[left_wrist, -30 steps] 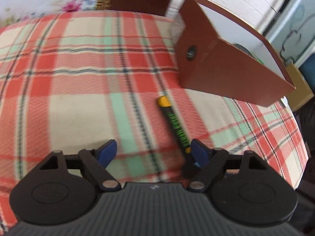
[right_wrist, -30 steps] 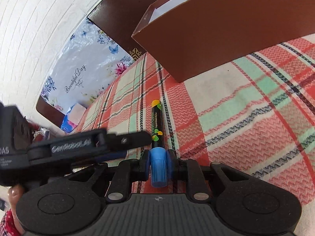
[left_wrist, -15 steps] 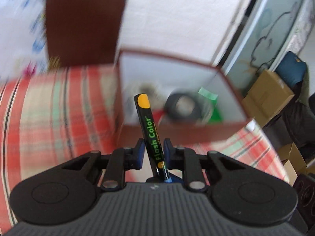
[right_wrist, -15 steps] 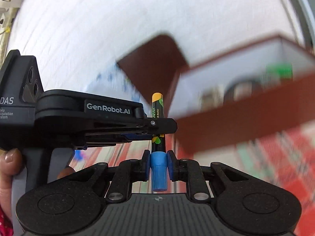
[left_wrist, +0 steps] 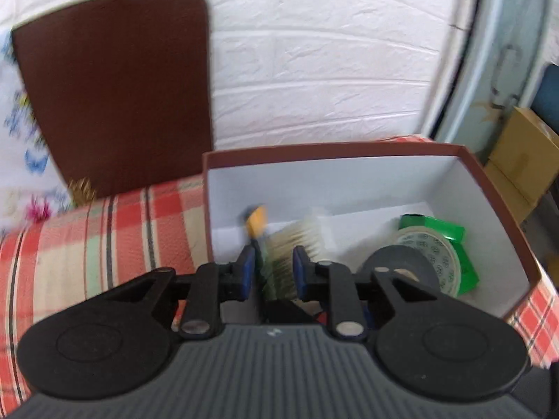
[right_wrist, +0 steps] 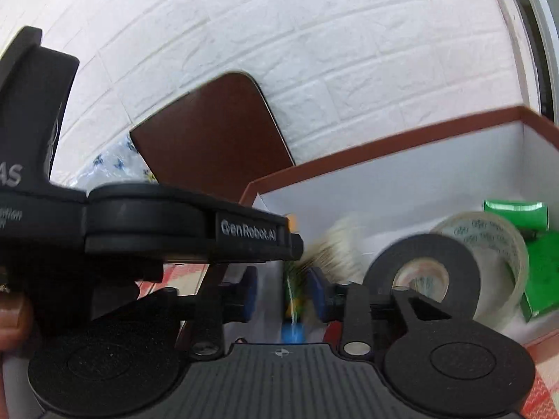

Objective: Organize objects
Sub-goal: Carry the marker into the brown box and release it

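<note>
The black marker with a yellow cap [left_wrist: 258, 225] is blurred between the parted fingers of my left gripper [left_wrist: 269, 272], over the open brown box [left_wrist: 332, 149]; neither pad touches it. It also shows as a blurred streak in the right wrist view [right_wrist: 291, 296], between the parted fingers of my right gripper [right_wrist: 283, 293]. Both grippers are open above the box's left part. The box [right_wrist: 384, 143] holds a bristle brush [left_wrist: 300, 241], a black tape roll [left_wrist: 401, 272], a clear tape roll [left_wrist: 436, 258] and a green packet [left_wrist: 436, 228].
The box stands on a red plaid cloth [left_wrist: 104, 230] at the back right. A brown board [left_wrist: 115, 87] leans on the white brick wall. The left gripper's body [right_wrist: 139, 227] crosses the right wrist view. Cardboard boxes [left_wrist: 520, 153] stand beyond the table's right edge.
Both grippers carried the marker from the cloth up over the box. Both then opened, and the marker is now loose and blurred inside the box opening.
</note>
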{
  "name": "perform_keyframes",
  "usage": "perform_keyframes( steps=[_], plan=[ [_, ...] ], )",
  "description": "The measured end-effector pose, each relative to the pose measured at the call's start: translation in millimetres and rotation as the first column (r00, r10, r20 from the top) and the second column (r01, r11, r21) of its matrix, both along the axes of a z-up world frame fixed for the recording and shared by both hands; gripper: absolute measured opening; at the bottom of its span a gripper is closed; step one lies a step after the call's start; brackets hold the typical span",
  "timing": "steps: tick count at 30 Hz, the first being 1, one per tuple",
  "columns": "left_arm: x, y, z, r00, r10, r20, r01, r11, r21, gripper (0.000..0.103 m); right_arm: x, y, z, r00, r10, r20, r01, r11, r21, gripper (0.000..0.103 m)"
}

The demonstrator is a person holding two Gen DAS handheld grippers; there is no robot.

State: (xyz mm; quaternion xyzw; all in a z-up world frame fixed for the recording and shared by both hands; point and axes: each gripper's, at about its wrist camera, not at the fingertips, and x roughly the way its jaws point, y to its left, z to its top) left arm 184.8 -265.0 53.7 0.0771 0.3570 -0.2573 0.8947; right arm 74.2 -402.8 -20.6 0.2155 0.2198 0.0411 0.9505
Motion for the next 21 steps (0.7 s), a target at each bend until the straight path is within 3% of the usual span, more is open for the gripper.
perform_keyframes(
  steps=[4,9,13,18,21],
  plan=[
    [-11.2,-4.2,-2.5,0.998,-0.010,0.062,0.007,0.999,0.043,0.034,-9.0,2.0,-0.9,0.999,-0.013,0.035,0.015,0.998,-0.058,0.041],
    [-19.3,1.1,0.5,1.000,0.001,0.013,-0.002,1.000,0.003,0.045,-34.9,6.6,5.7,0.994,-0.067,0.088,0.077,0.990,-0.115,0.042],
    [-46.5,3.6,5.5,0.999,-0.003,0.044,0.002,1.000,0.025,0.056,-59.7,13.2,10.8,0.990,-0.091,0.111,0.108,0.980,-0.166,0.048],
    [-79.9,15.7,18.0,0.996,0.000,0.090,-0.002,1.000,0.027,0.056,-97.1,16.2,15.7,0.982,-0.146,0.120,0.171,0.957,-0.233,0.051],
    [-96.7,23.9,22.7,0.994,0.004,0.109,-0.008,0.999,0.036,0.061,-117.6,8.2,18.0,0.979,-0.175,0.108,0.195,0.956,-0.217,0.051]
  ],
)
